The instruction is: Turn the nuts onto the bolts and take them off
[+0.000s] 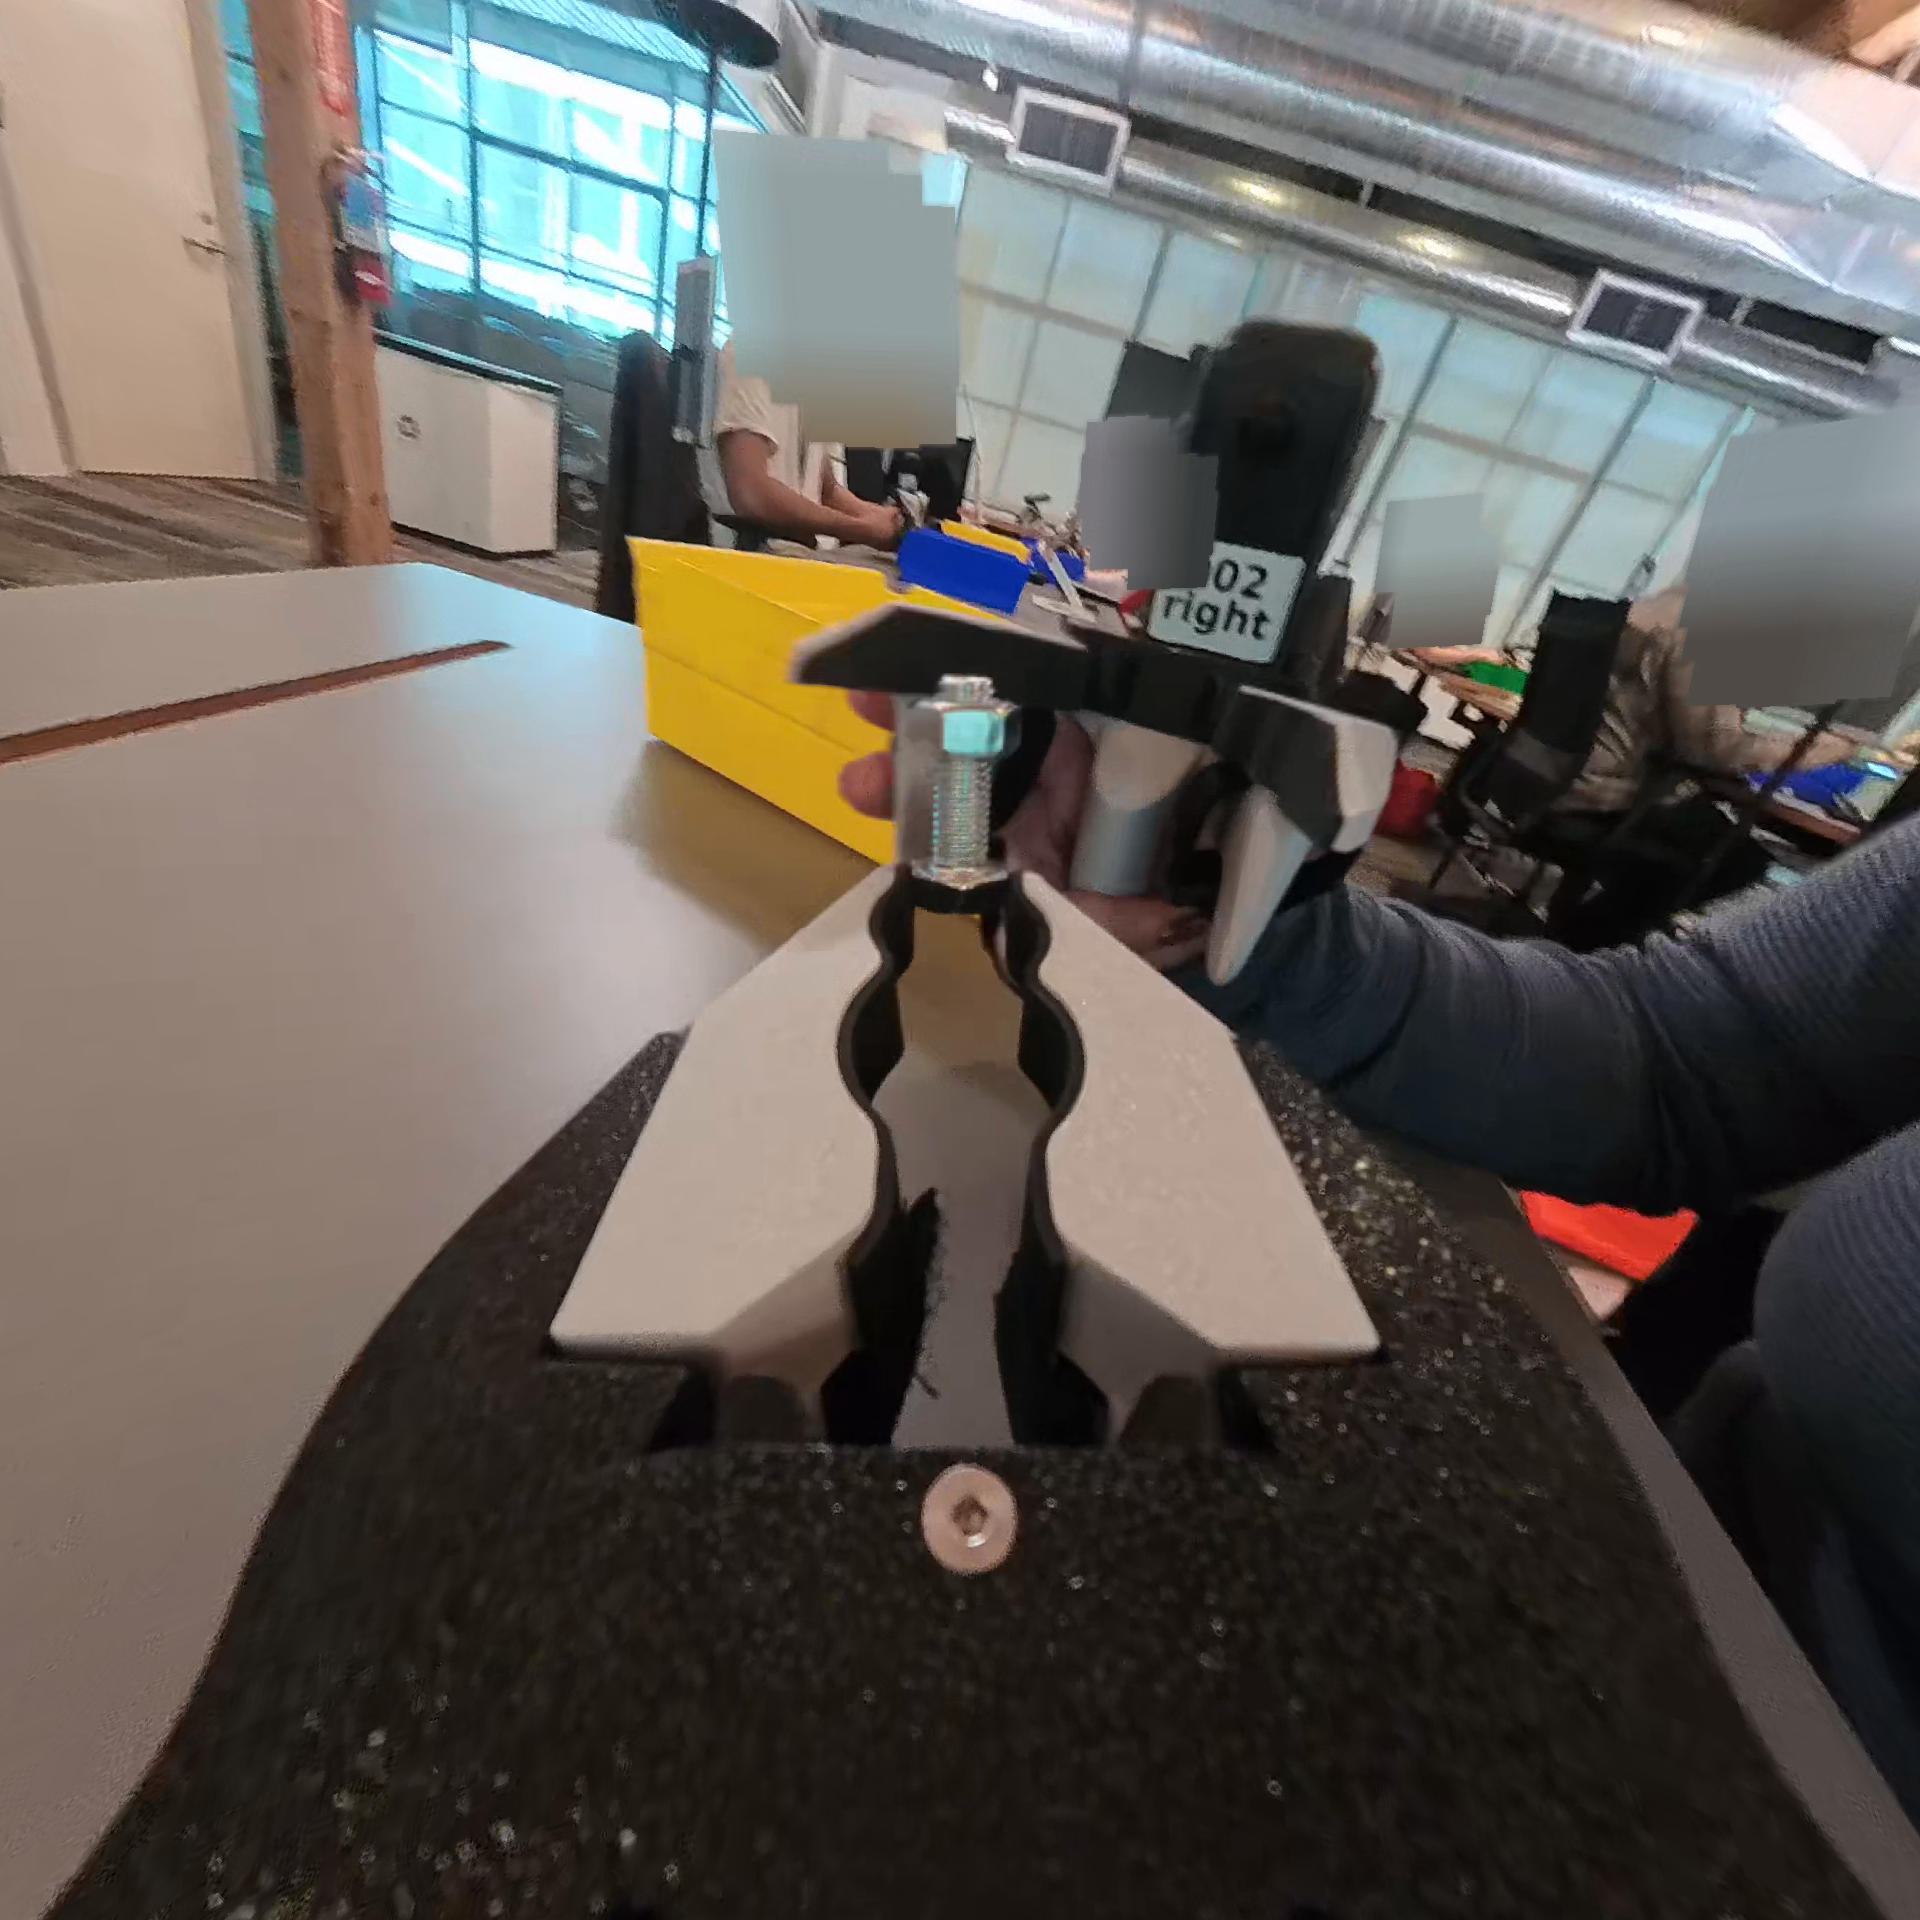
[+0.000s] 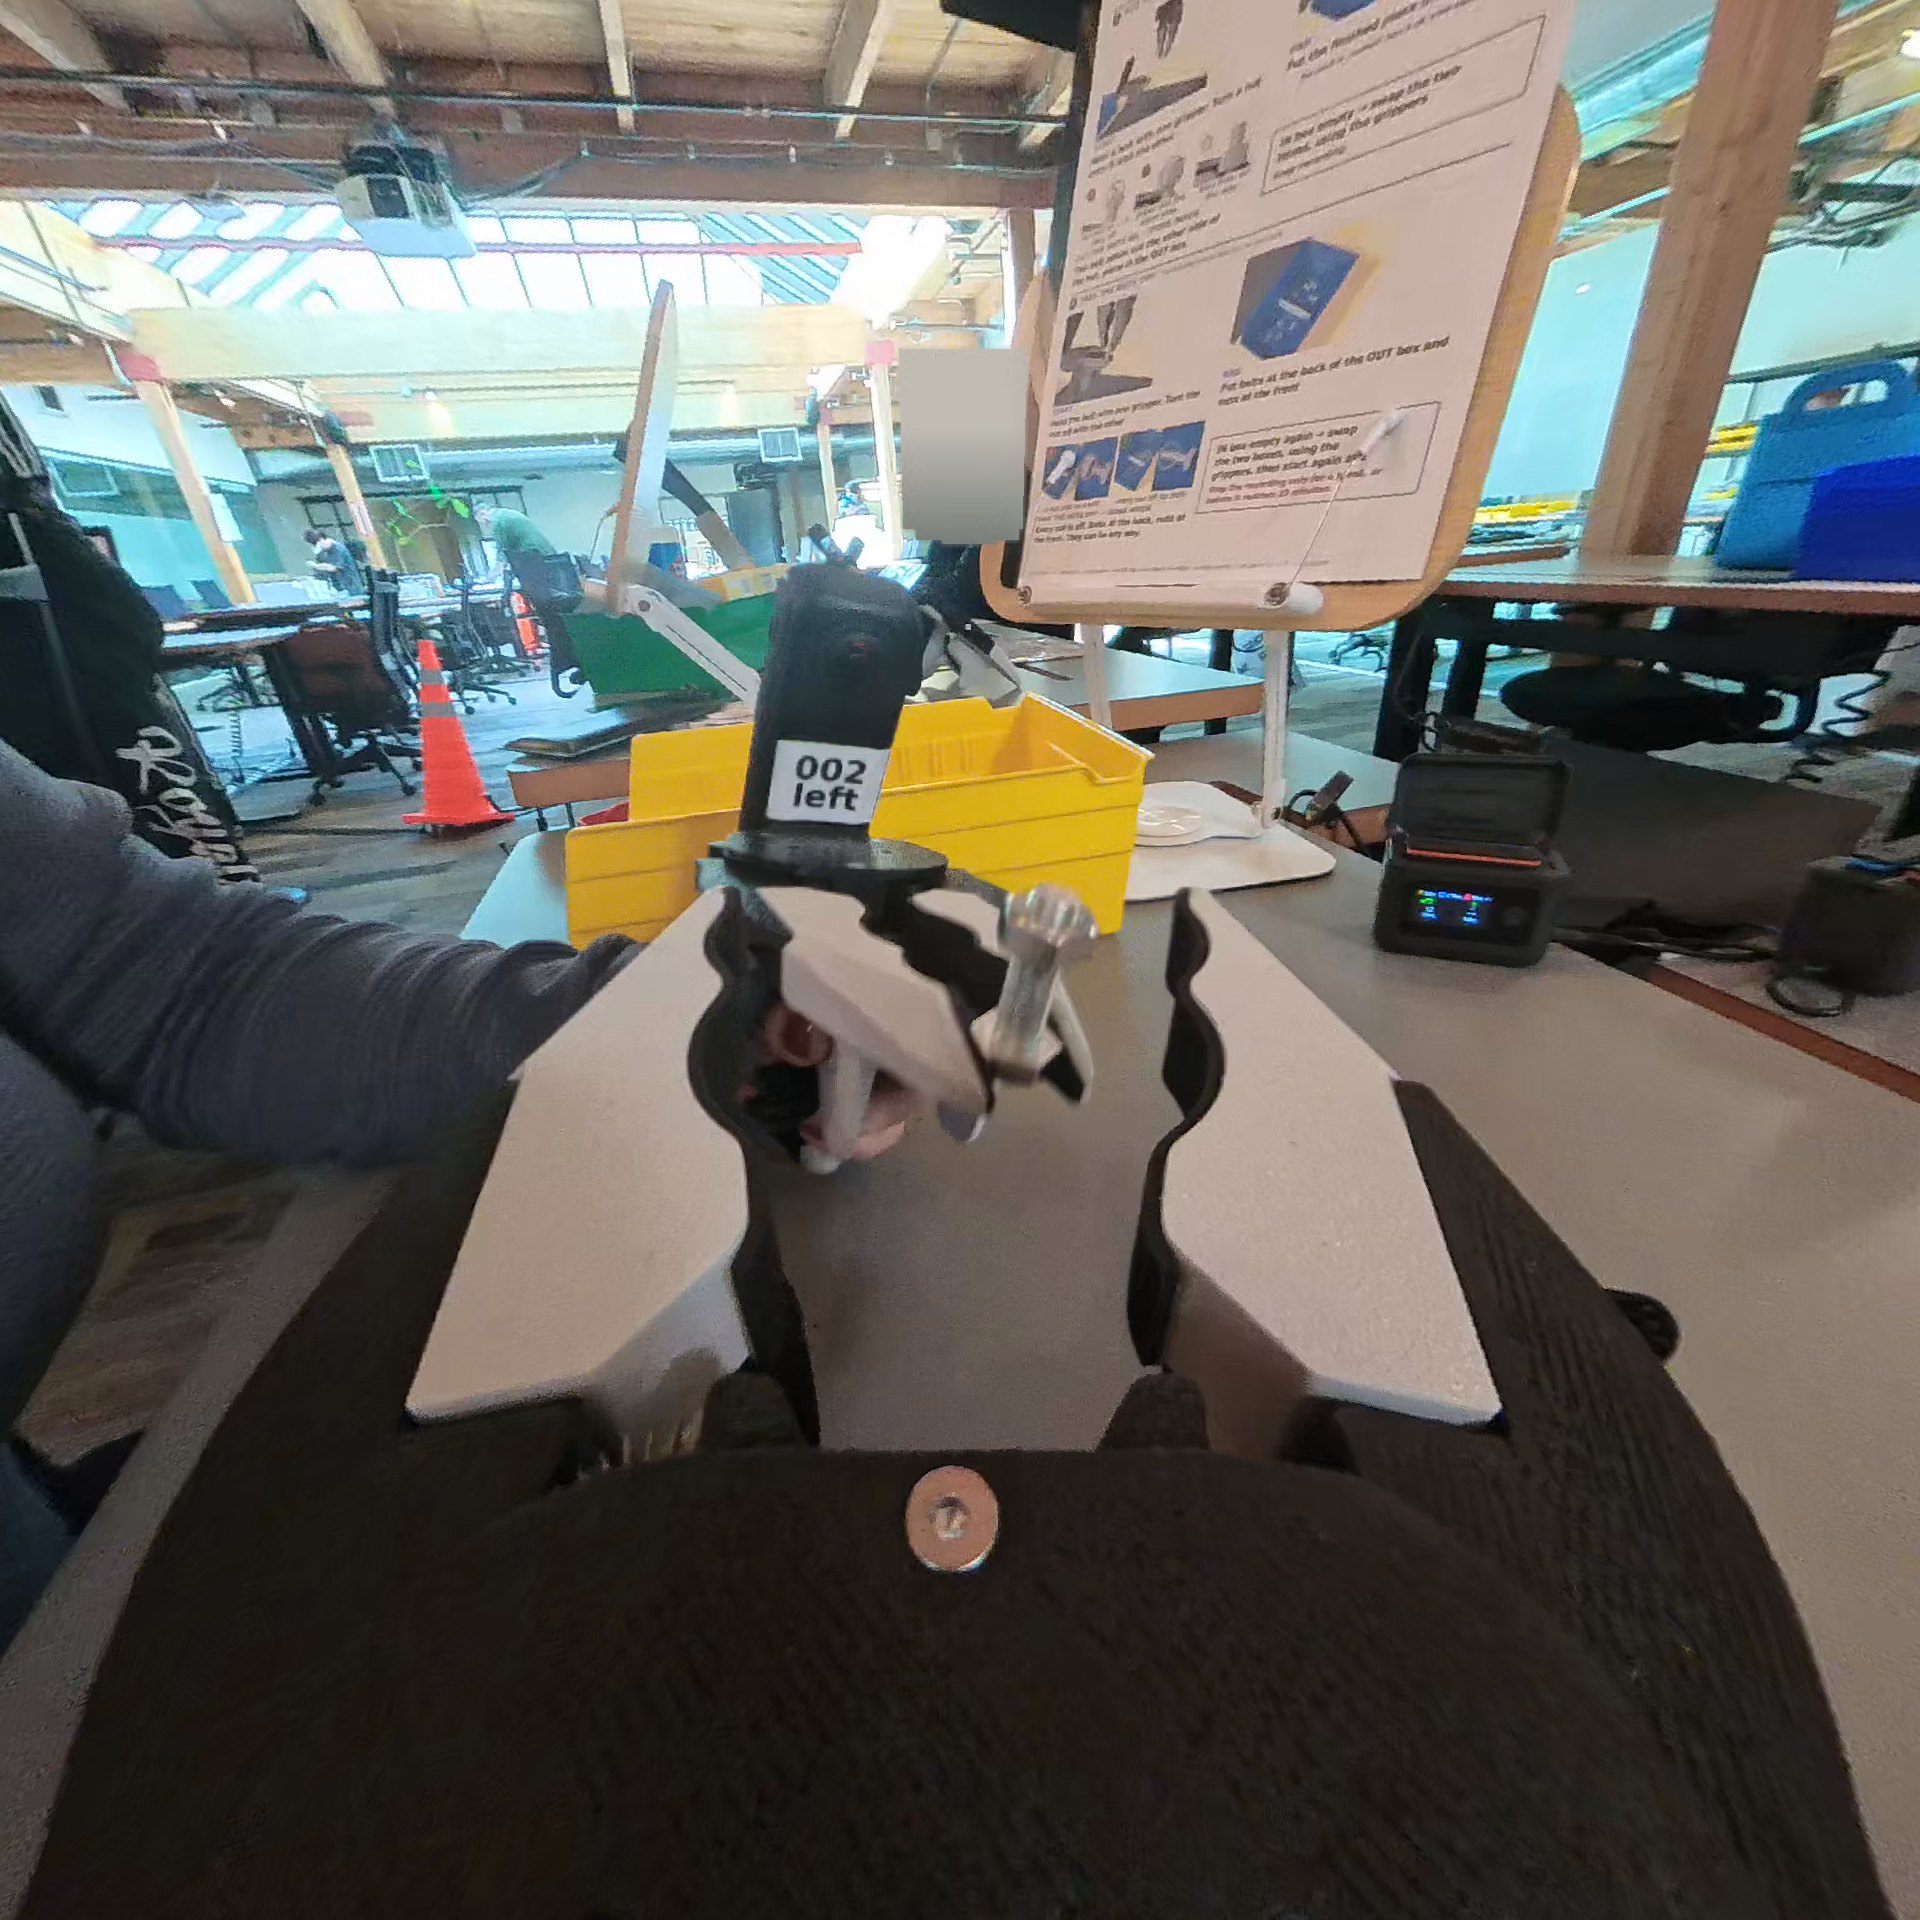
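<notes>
Left gripper (image 1: 951, 883): fingertips closed on the hex head of a silver bolt (image 1: 954, 795), which stands upright above the desk (image 1: 312, 883) with its threaded shank pointing up.
Nut (image 1: 971, 732): a silver hex nut sits near the top of the bolt's thread, just under the shank's end.
Right gripper (image 2: 951, 1049): fingers spread wide and empty in its own view, held just beyond the bolt; in the left wrist view one grey finger (image 1: 1252, 883) hangs down beside it.
Labels: a white sticker with printed characters sits on each gripper's black camera mount (image 2: 831, 675); a printed instruction sheet (image 2: 1278, 281) with small photos is clipped to a wooden board on a white stand at the desk's far edge.
Bins: a yellow plastic bin (image 2: 1029, 800) stands at the desk's far edge behind the grippers; a blue bin (image 1: 961, 566) lies beyond it.
Right edge: a small black case (image 2: 1470, 862) with a lit screen.
Person: dark blue sleeves (image 1: 1507, 1049) reach in.
</notes>
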Demonstrator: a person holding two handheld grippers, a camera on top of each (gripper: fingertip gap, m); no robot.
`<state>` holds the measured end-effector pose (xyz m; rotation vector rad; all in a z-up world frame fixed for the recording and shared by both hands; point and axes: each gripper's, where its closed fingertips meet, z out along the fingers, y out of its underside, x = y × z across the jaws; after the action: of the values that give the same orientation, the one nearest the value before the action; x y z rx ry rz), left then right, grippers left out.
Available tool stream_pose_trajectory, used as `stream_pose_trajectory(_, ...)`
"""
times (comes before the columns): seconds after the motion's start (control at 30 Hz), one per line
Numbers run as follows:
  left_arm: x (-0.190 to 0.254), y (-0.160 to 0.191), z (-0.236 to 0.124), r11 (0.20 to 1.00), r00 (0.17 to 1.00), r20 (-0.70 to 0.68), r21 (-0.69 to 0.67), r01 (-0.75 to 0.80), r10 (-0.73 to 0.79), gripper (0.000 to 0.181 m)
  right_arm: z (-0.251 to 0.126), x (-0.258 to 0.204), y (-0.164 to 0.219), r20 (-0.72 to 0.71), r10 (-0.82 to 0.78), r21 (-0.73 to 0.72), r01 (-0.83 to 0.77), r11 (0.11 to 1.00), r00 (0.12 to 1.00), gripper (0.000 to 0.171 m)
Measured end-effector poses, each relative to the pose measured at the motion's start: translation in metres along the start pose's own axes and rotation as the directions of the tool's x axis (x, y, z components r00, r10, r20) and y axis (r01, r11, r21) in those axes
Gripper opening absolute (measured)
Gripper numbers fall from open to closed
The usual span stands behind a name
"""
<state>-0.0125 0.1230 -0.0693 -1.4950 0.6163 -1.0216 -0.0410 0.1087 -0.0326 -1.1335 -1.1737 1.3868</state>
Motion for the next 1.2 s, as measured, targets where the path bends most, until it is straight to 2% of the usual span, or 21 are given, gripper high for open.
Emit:
stream_pose_trajectory(0.1,0.011,0.010,0.011,0.999,0.999,-0.031,-0.043,-0.017,0.016,0.015,0.006,-0.008,0.005,0.030,-0.006,-0.016,0.007,1.000,1.000,0.083)
stream_pose_trajectory(0.17,0.005,0.006,0.008,1.000,1.000,-0.013,-0.016,0.007,-0.007,0.015,0.008,-0.013,0.010,0.058,-0.012,-0.042,0.015,0.999,0.998,0.079)
stream_pose_trajectory(0.23,-0.006,-0.001,-0.003,0.999,0.999,0.012,0.025,0.039,-0.039,0.015,0.005,-0.010,0.008,0.047,-0.003,-0.040,0.005,0.999,0.999,0.081)
stream_pose_trajectory(0.33,-0.018,-0.013,-0.016,0.995,0.997,0.047,0.082,0.064,-0.068,0.015,-0.002,-0.004,0.000,0.041,0.027,-0.002,-0.027,1.000,0.999,0.071)
stream_pose_trajectory(0.47,0.004,0.000,0.000,1.000,1.000,-0.021,-0.003,0.003,-0.003,0.015,0.004,-0.004,0.006,0.019,0.001,-0.023,-0.001,1.000,1.000,0.081)
stream_pose_trajectory(0.57,0.010,0.009,0.008,0.999,0.999,-0.028,-0.043,-0.022,0.021,0.016,0.010,-0.014,0.011,0.060,-0.006,-0.043,0.009,0.999,0.998,0.080)
stream_pose_trajectory(0.67,-0.006,0.001,-0.004,1.000,1.000,0.020,0.009,0.016,-0.016,0.015,0.006,-0.010,0.012,0.054,0.011,-0.055,-0.008,0.998,0.998,0.080)
stream_pose_trajectory(0.77,-0.021,-0.011,-0.017,0.997,0.997,0.065,0.067,0.043,-0.048,0.015,-0.002,-0.003,0.004,0.044,0.034,-0.016,-0.033,0.999,0.998,0.070)
stream_pose_trajectory(0.9,0.002,-0.001,-0.001,1.000,1.000,-0.014,-0.003,-0.002,0.002,0.015,0.004,-0.002,0.006,0.006,0.000,-0.020,0.000,1.000,1.000,0.084)
stream_pose_trajectory(0.97,0.011,0.005,0.007,1.000,0.999,-0.035,-0.028,-0.008,0.007,0.015,0.008,-0.009,0.010,0.037,-0.002,-0.033,0.003,0.999,0.999,0.083)
stream_pose_trajectory(1.03,0.006,0.005,0.006,0.999,1.000,-0.003,-0.035,-0.022,0.022,0.015,0.009,-0.016,0.013,0.075,-0.003,-0.048,0.007,0.999,0.997,0.075)
stream_pose_trajectory(1.13,-0.014,-0.008,-0.011,0.999,0.998,0.067,0.030,0.018,-0.020,0.015,0.004,-0.007,0.011,0.037,-0.001,-0.043,0.003,0.999,0.999,0.075)
stream_pose_trajectory(1.17,-0.021,-0.012,-0.017,0.998,0.995,0.088,0.053,0.036,-0.041,0.015,0.001,-0.005,0.009,0.040,0.006,-0.035,-0.005,0.999,0.999,0.069)
stream_pose_trajectory(1.2,-0.023,-0.015,-0.020,0.997,0.995,0.087,0.061,0.039,-0.044,0.015,0.000,-0.003,0.006,0.027,0.010,-0.021,-0.009,1.000,1.000,0.070)
